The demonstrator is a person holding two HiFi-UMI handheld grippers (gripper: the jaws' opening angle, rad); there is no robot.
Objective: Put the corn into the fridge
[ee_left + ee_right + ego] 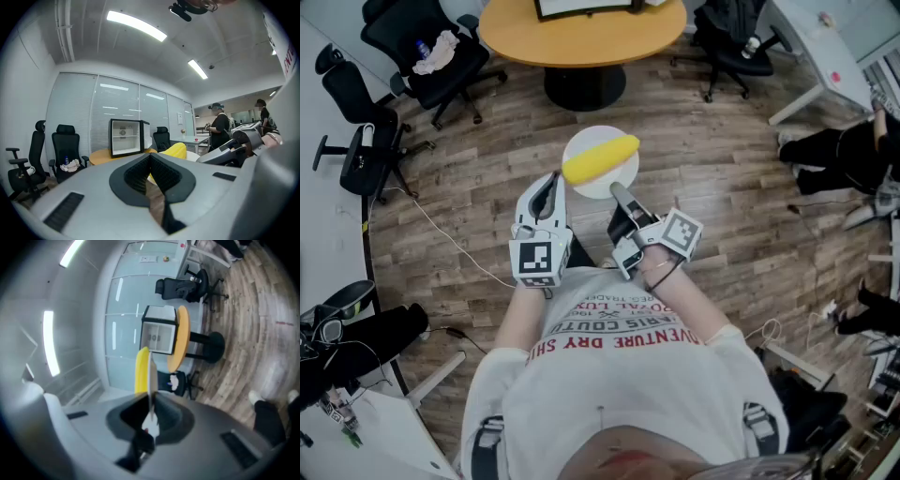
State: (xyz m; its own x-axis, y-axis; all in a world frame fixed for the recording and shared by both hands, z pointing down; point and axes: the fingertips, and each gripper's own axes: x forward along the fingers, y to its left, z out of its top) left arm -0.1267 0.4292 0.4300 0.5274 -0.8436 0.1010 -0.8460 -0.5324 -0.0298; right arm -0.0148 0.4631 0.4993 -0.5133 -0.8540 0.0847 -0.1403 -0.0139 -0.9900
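A yellow corn [600, 159] lies on a round white plate [581, 178] held out in front of me above the wooden floor. My right gripper [620, 197] is shut on the plate's near rim; in the right gripper view the plate [151, 380] shows edge-on between the jaws, with the corn [141, 373] on its left side. My left gripper [548, 194] hangs just left of the plate, shut with nothing in it. Past its jaws, the left gripper view shows the corn [175, 151]. A small black fridge [125, 137] stands with its door open on a round orange table [581, 42].
Black office chairs [431, 52] stand left of the table, another chair [727, 42] to its right. A cable [441, 234] runs across the floor on the left. People [218, 126] stand at desks on the right. A white desk [825, 47] is at top right.
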